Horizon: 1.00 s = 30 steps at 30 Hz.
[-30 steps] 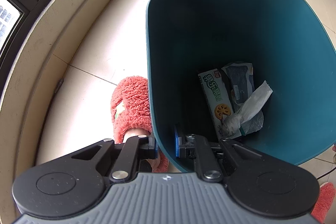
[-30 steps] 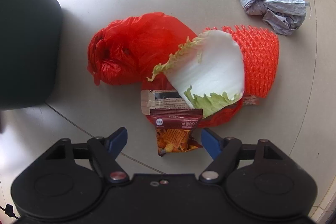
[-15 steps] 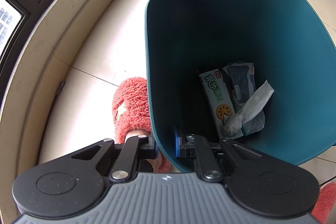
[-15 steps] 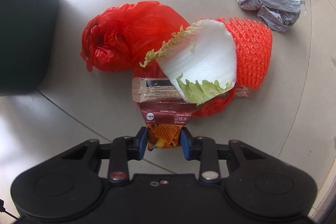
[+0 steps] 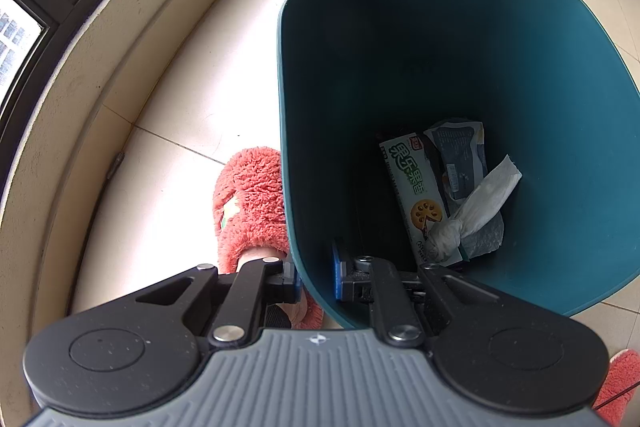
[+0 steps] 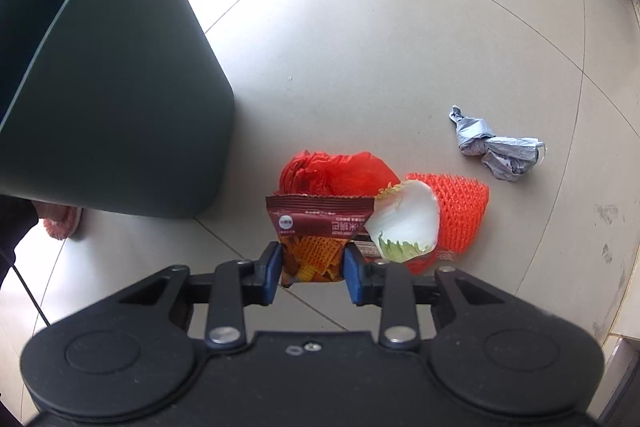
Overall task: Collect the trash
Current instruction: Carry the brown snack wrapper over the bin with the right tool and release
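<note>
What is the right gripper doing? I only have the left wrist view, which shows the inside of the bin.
Observer: The right gripper is shut on a dark red snack packet, held clear of the floor.
Operator: Is there more trash on the floor?
Observer: Yes. A red plastic bag, a cabbage leaf, an orange foam net and a crumpled grey bag lie on the tiles.
Operator: Where is the bin from there?
Observer: The bin stands to the left of that pile in the right wrist view, and the left gripper clamps its rim.
</note>
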Tool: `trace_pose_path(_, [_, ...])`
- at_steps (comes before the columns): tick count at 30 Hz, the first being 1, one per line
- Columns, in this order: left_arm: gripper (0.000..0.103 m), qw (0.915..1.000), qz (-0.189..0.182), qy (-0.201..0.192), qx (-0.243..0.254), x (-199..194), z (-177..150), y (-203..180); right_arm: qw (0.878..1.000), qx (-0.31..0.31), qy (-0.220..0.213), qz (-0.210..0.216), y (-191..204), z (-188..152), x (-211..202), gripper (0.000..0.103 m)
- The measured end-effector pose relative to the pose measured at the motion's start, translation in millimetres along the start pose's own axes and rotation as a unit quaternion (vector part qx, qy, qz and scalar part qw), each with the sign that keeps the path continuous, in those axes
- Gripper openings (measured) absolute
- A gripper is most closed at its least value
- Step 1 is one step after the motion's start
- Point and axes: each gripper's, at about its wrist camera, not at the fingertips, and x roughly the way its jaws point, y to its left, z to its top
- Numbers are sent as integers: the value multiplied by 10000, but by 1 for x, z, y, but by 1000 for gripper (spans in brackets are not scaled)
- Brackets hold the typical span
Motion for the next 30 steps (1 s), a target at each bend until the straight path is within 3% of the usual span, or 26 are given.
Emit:
trace_pose_path(8, [13,10000,20,-21,5,-1,0,-1,9970,-267,-658,294,45,28,-81,31])
trace_pose_path(14, [13,10000,0,-44,-8,-2,0,0,9916,-579,-1003,578,84,51,-111,31])
trace_pose_path(30, [12,9992,-229,-111,-303,-6,6,13,9859,-1474,-598,525,182,86,-45,31])
